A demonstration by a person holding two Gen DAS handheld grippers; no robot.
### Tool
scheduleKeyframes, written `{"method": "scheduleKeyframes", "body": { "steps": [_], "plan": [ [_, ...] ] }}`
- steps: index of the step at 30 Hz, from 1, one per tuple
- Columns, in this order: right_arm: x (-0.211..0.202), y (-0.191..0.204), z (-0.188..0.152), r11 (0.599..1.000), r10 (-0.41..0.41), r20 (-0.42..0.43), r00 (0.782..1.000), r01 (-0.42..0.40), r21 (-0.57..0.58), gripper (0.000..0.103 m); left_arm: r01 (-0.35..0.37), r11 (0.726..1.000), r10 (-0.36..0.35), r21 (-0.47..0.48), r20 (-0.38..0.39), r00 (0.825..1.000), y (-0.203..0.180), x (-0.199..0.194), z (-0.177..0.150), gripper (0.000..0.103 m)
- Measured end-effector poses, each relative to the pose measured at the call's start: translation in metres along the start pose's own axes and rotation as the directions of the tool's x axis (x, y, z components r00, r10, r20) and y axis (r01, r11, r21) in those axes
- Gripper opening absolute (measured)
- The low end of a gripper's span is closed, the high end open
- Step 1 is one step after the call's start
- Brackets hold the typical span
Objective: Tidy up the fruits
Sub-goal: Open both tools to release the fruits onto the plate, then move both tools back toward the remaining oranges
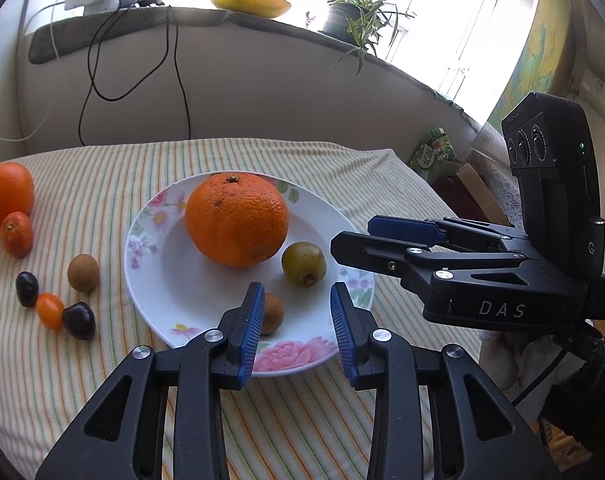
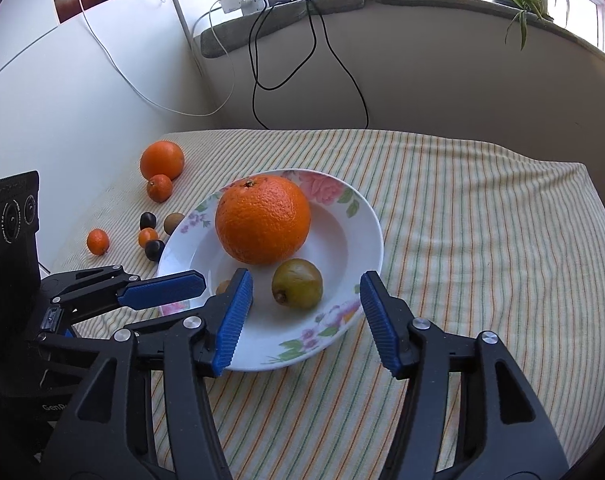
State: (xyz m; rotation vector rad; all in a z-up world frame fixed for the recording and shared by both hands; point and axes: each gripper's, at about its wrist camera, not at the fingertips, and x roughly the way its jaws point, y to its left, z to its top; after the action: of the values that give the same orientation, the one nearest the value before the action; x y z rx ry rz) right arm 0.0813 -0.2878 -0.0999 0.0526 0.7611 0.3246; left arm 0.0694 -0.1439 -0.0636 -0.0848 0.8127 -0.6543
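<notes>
Right wrist view: my right gripper [image 2: 304,320] half open, empty, above the plate [image 2: 366,216] rim. Kiwi [image 2: 297,284] on plate beside big orange [image 2: 262,219]; light, soft, bruisable, probably best gripped gently across its middle. Left gripper [image 1: 296,330] slightly parted, empty.

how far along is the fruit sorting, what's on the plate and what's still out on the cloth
Done: the flowered plate holds a large orange, a kiwi and a small brown fruit. In hand: nothing; left gripper and right gripper are open and empty. Left: the oranges, kiwi, dark fruits and small tomatoes on the striped cloth.
</notes>
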Motion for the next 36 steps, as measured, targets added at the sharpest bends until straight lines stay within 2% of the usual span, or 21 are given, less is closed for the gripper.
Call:
{"method": "scheduleKeyframes", "body": {
  "steps": [8, 11, 13, 16, 17, 19, 24, 25, 28, 36],
  "plan": [
    [-0.004, 0.002, 0.002, 1.000, -0.006, 0.010, 1.000, 0.006, 0.008, 0.063, -0.006, 1.000, 0.006, -0.016, 0.005, 1.000, 0.004, -0.007, -0.005, 0.032],
    [-0.005, 0.005, 0.003, 1.000, -0.007, 0.014, 1.000, 0.007, 0.004, 0.066, -0.012, 1.000, 0.012, -0.015, 0.014, 1.000, 0.004, -0.012, -0.005, 0.039],
    [-0.006, 0.008, 0.004, 1.000, -0.009, 0.017, 1.000, 0.009, 0.002, 0.068, -0.016, 1.000, 0.016, -0.017, 0.022, 1.000, 0.005, -0.016, -0.006, 0.040],
    [-0.009, 0.012, 0.006, 1.000, -0.004, 0.031, 1.000, 0.004, 0.001, 0.078, -0.025, 0.999, 0.026, -0.024, 0.031, 0.999, 0.009, -0.021, -0.006, 0.040],
    [-0.010, 0.013, 0.007, 1.000, -0.001, 0.036, 0.999, 0.001, 0.000, 0.079, -0.029, 0.999, 0.030, -0.029, 0.035, 0.999, 0.012, -0.023, -0.006, 0.041],
    [-0.010, 0.017, 0.009, 1.000, 0.002, 0.035, 0.999, -0.002, -0.008, 0.079, -0.041, 0.998, 0.043, -0.043, 0.043, 0.998, 0.016, -0.027, -0.007, 0.055],
    [-0.008, 0.027, 0.013, 1.000, 0.010, 0.024, 1.000, -0.009, -0.023, 0.079, -0.073, 0.994, 0.079, -0.085, 0.065, 0.995, 0.030, -0.038, -0.007, 0.073],
    [-0.008, 0.029, 0.015, 1.000, 0.016, 0.022, 1.000, -0.015, -0.023, 0.080, -0.080, 0.992, 0.087, -0.097, 0.068, 0.994, 0.034, -0.040, -0.007, 0.075],
    [-0.007, 0.035, 0.018, 0.999, 0.033, 0.023, 0.999, -0.032, -0.023, 0.094, -0.103, 0.987, 0.112, -0.125, 0.069, 0.991, 0.046, -0.045, -0.008, 0.076],
    [-0.004, 0.059, 0.040, 0.997, 0.063, 0.026, 0.998, -0.061, -0.056, 0.096, -0.177, 0.966, 0.196, -0.187, 0.085, 0.977, 0.085, -0.062, -0.008, 0.079]
  ]
}}
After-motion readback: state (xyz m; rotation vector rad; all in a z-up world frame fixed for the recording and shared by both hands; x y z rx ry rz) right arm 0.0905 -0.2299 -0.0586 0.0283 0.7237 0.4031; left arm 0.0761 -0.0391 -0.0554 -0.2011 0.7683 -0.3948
